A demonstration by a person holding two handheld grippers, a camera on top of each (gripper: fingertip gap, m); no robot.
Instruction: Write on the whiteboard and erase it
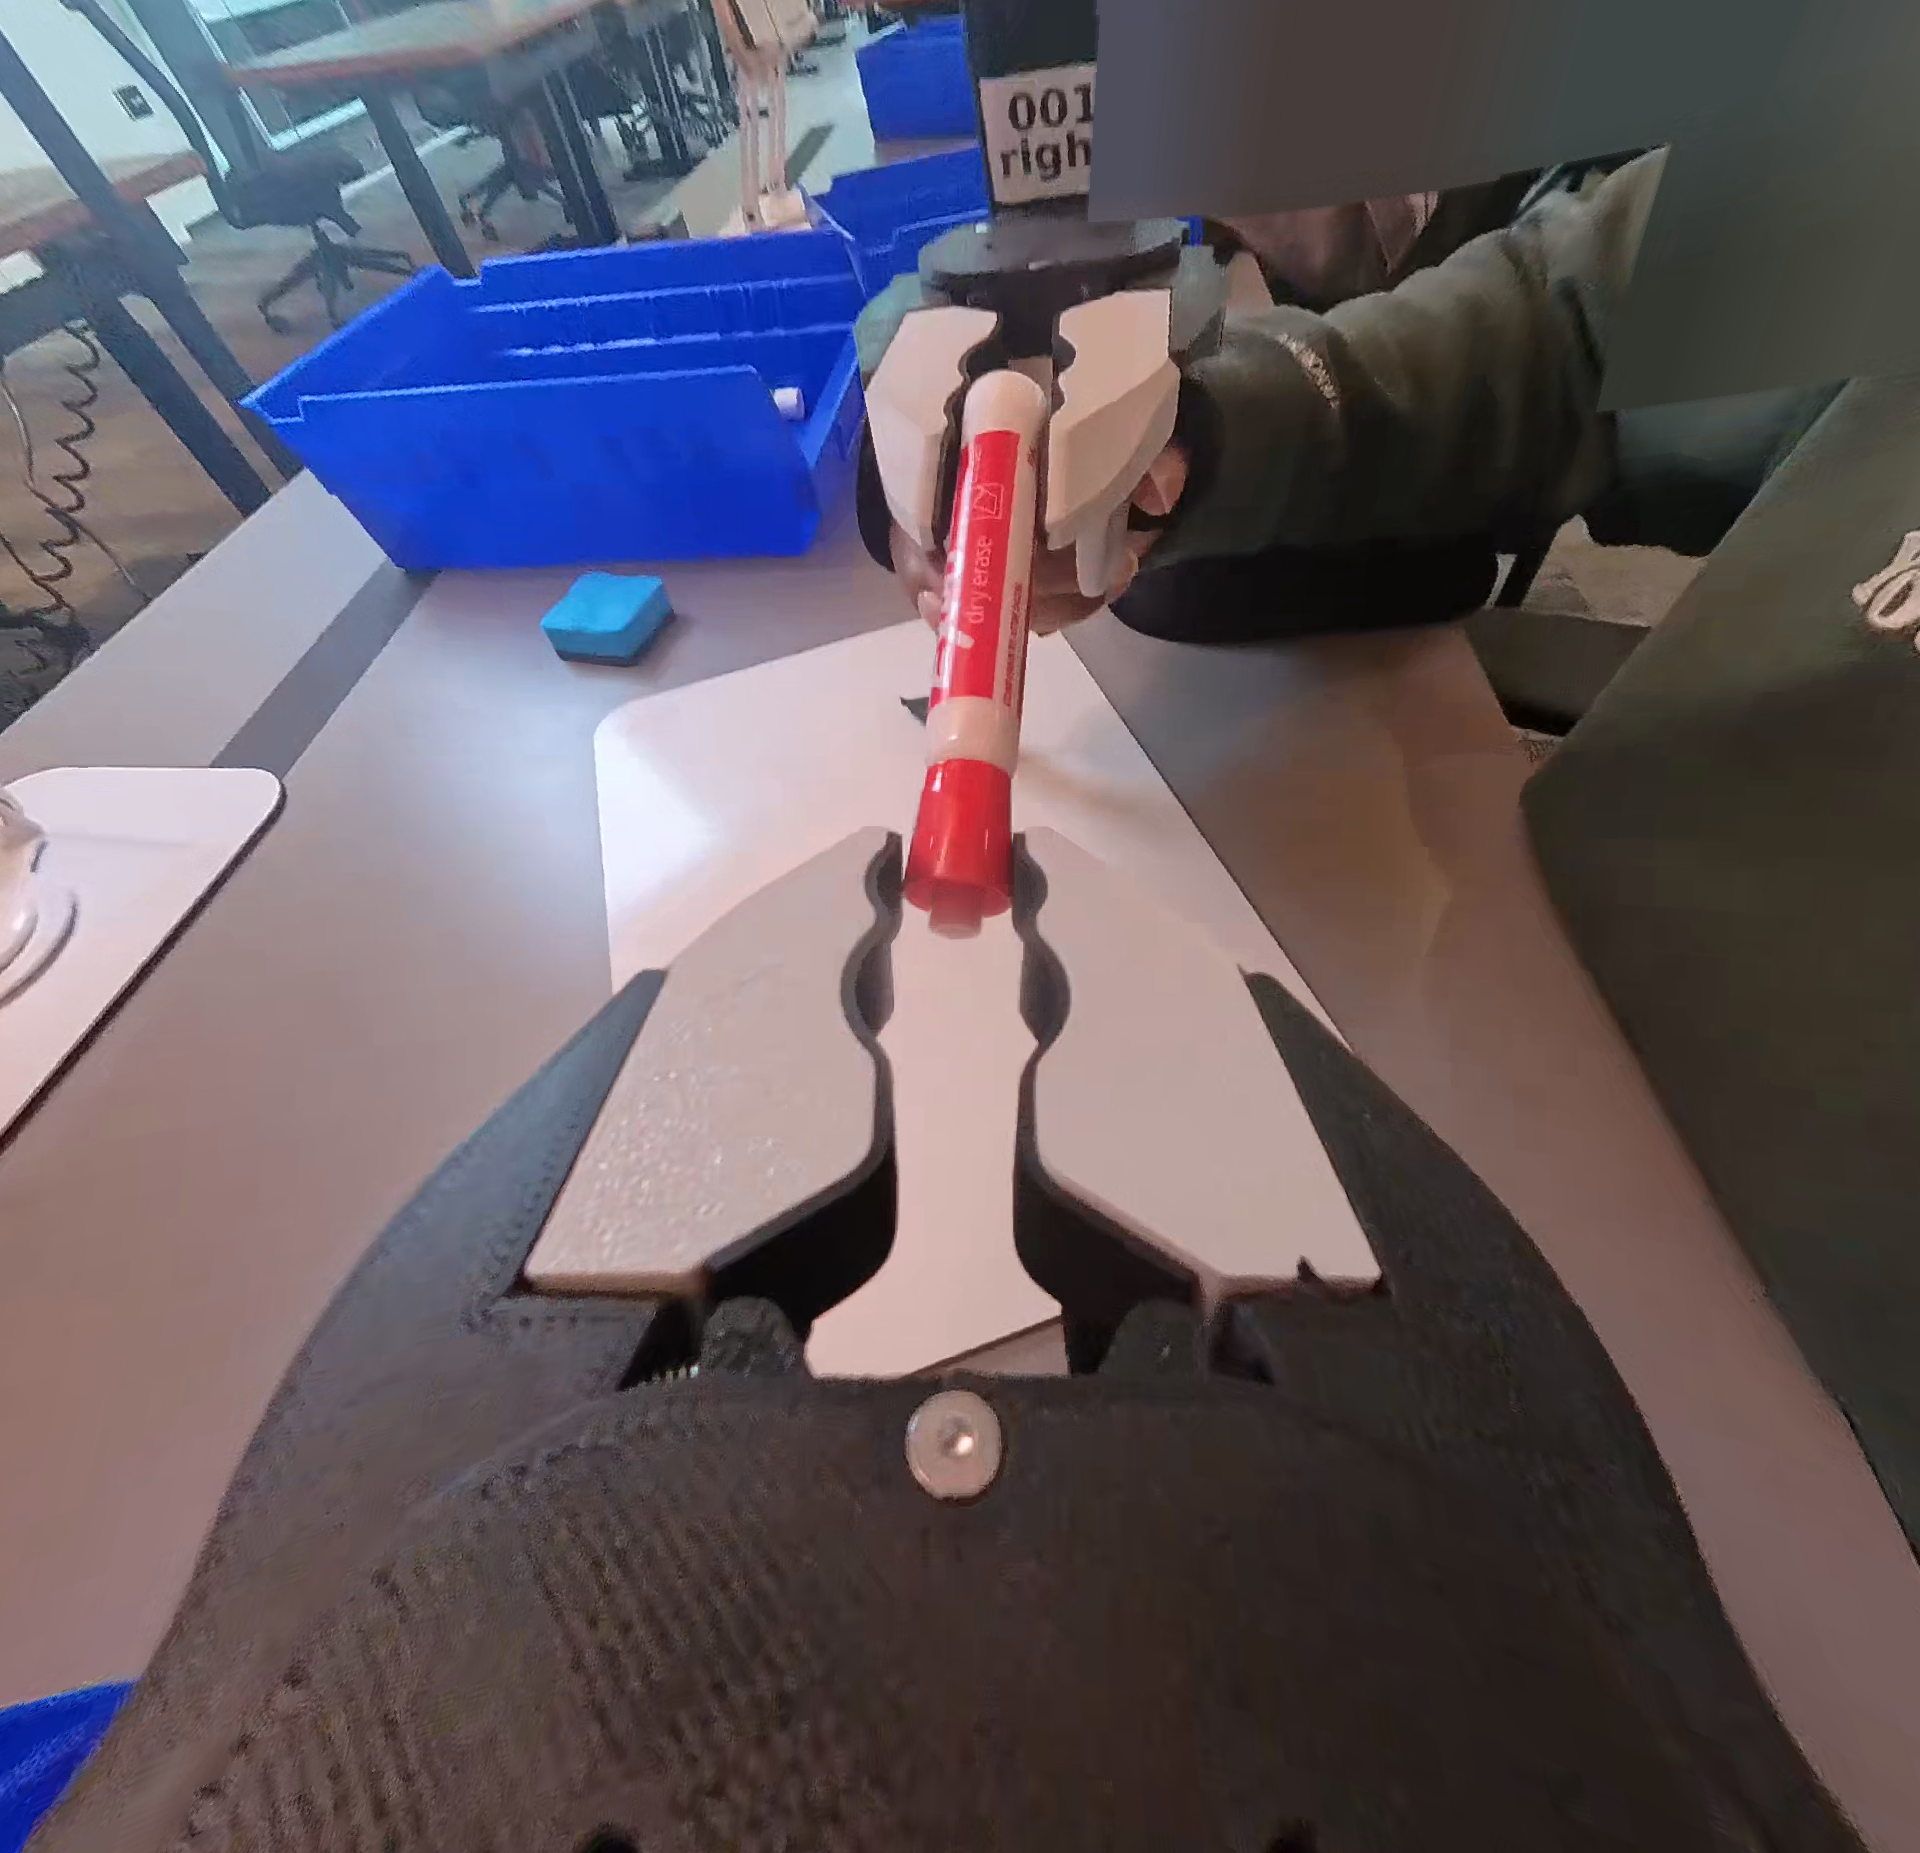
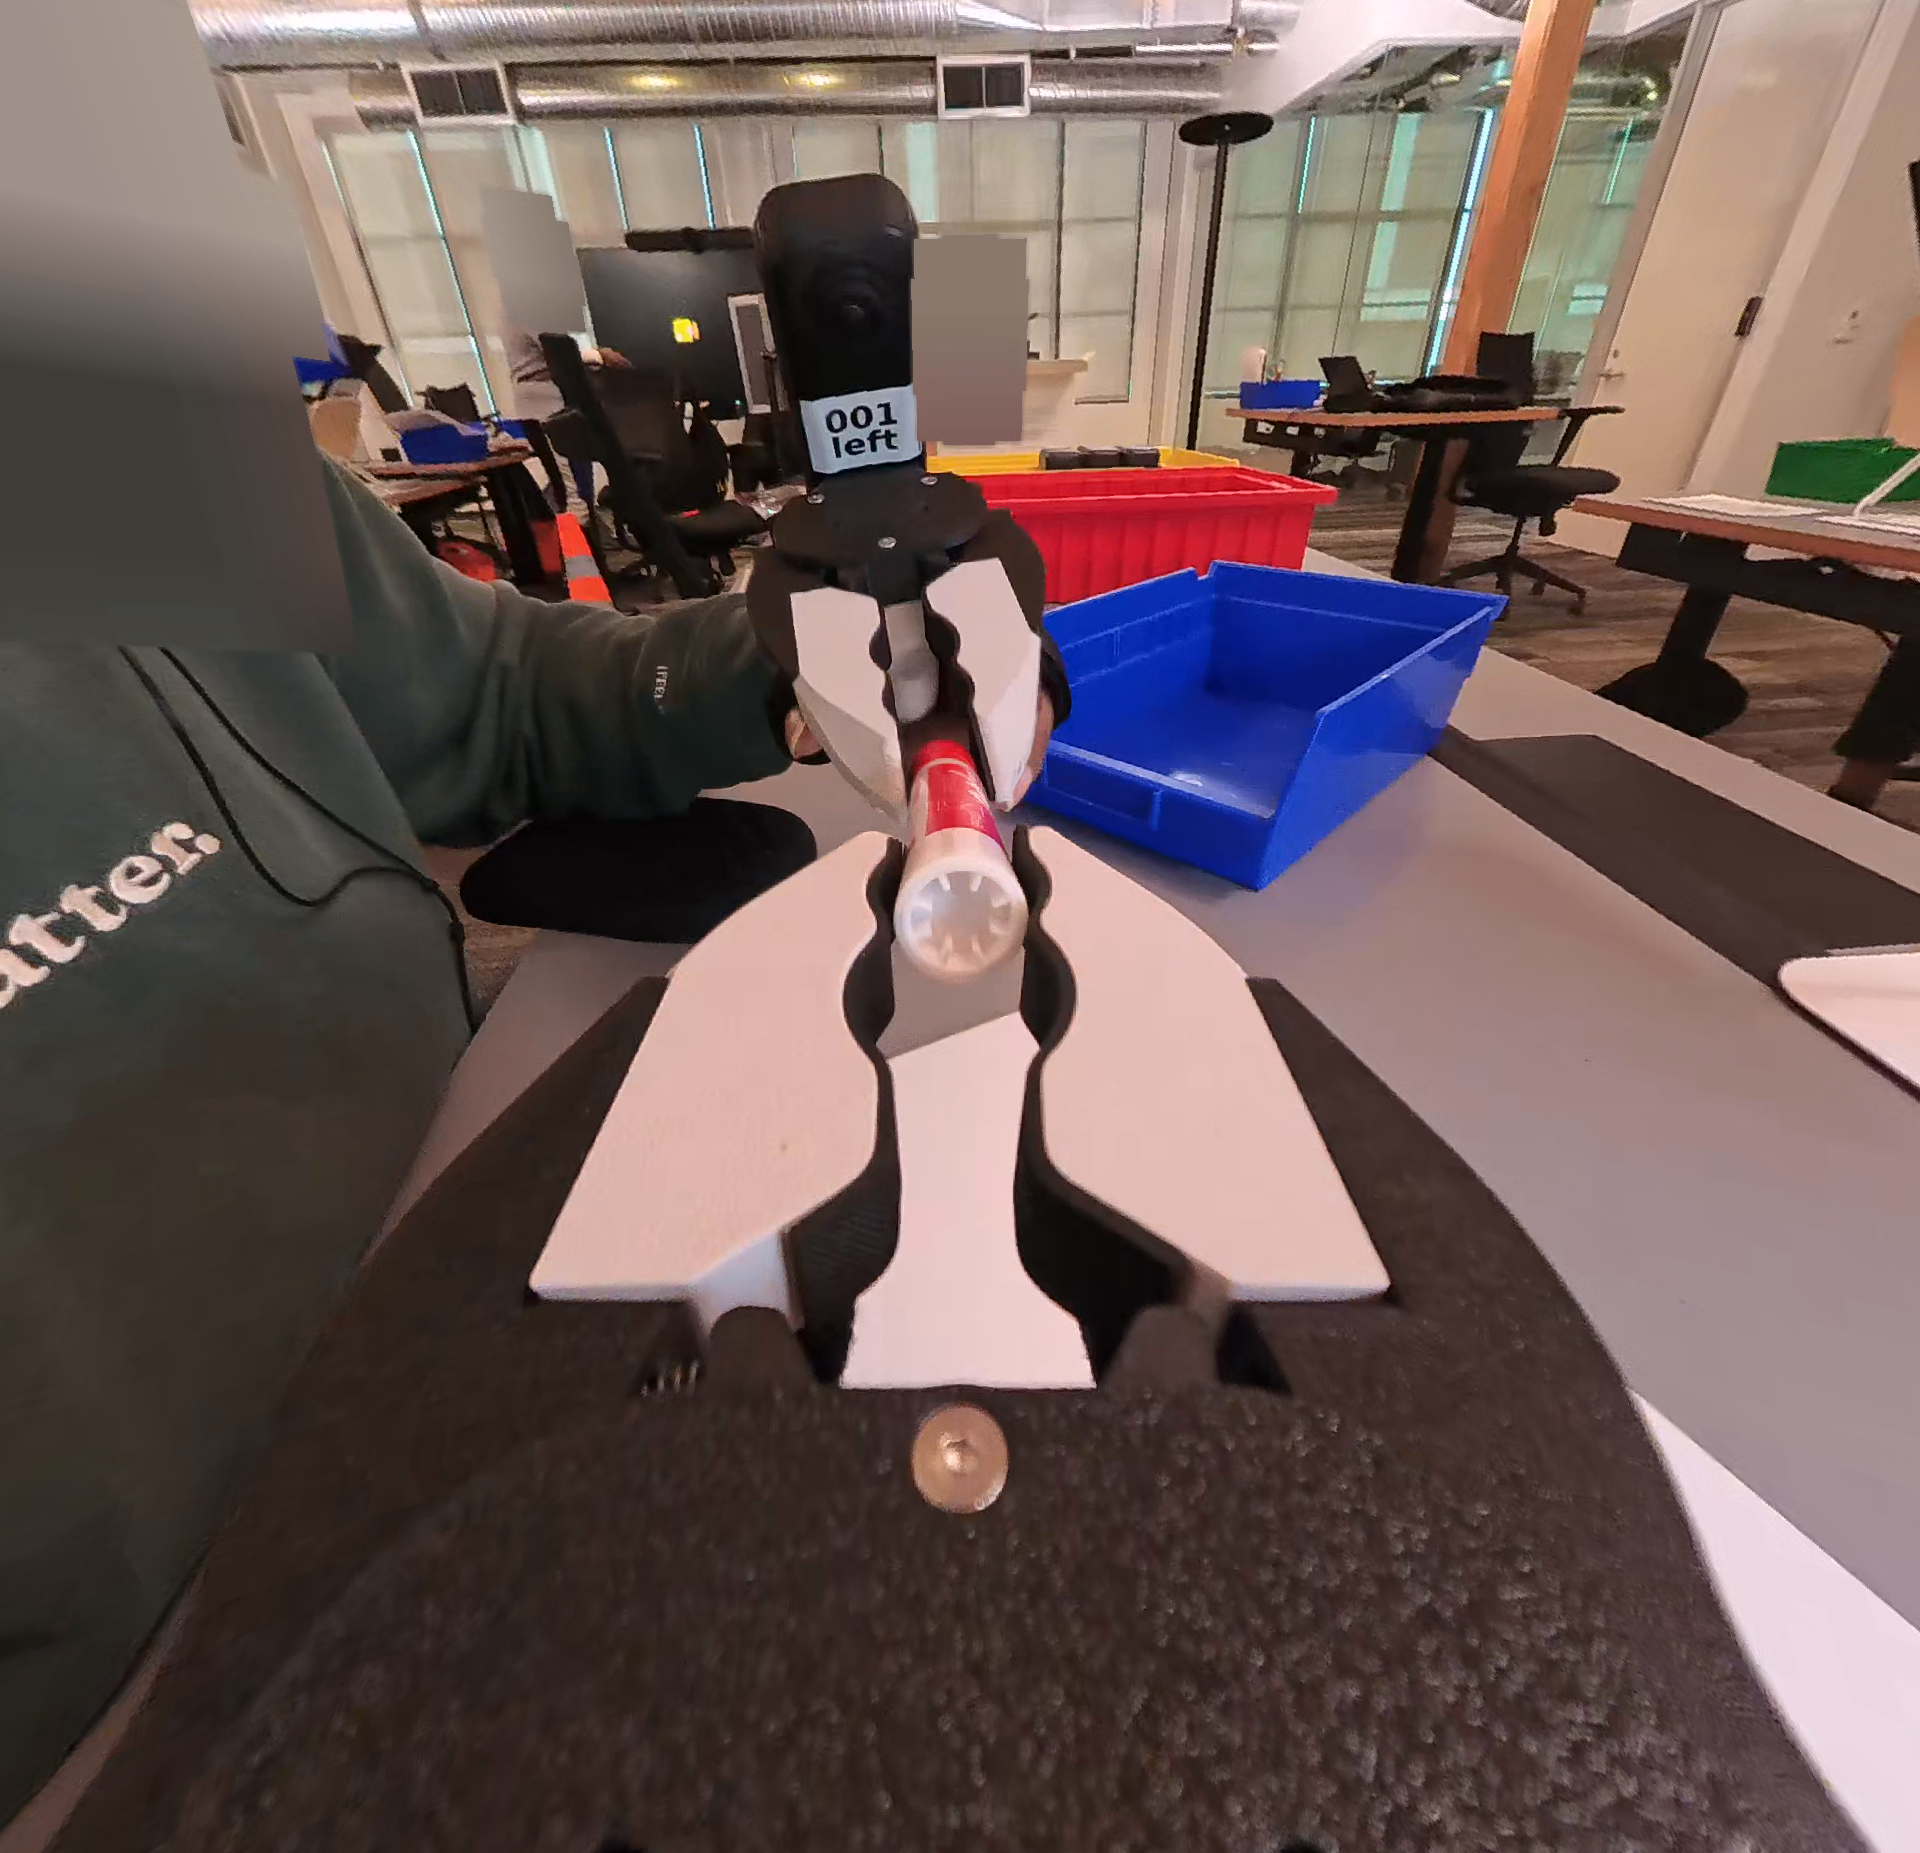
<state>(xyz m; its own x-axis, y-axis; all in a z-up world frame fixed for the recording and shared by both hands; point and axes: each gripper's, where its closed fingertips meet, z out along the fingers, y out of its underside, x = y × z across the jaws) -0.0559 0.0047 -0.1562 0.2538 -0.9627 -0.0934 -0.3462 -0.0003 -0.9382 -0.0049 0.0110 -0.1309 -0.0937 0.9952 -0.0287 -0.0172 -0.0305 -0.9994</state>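
While the red dry-erase marker [image 1: 977, 619] spans the gap between the two tools above the table, each end of it sits in a claw. In the left wrist view, the left gripper [image 1: 956, 873] fills the lower half of the frame, its white fingers [image 1: 769, 1055] clamped together on the marker's red cap [image 1: 951, 837] at centre frame. Above it, in the upper middle, the right gripper [image 1: 1003, 401] is closed on the marker's white rear end, held by a hand in a dark green sleeve [image 1: 1382, 432]. The whiteboard [image 1: 748, 775] lies flat on the grey table [image 1: 343, 920] directly under the marker, at centre. A blue eraser [image 1: 608, 614] rests on the table at centre left, near the board's far corner but apart from it, and a blue bin [image 1: 561, 421] stands behind it in the upper left. A second white board [image 1: 135, 868] shows at the left edge.

In the right wrist view the right gripper [image 2: 956, 904] pinches the marker's ribbed white butt [image 2: 958, 915] at centre, the left gripper [image 2: 914, 723] faces it just above, and an open blue bin [image 2: 1257, 723] sits at right of centre.
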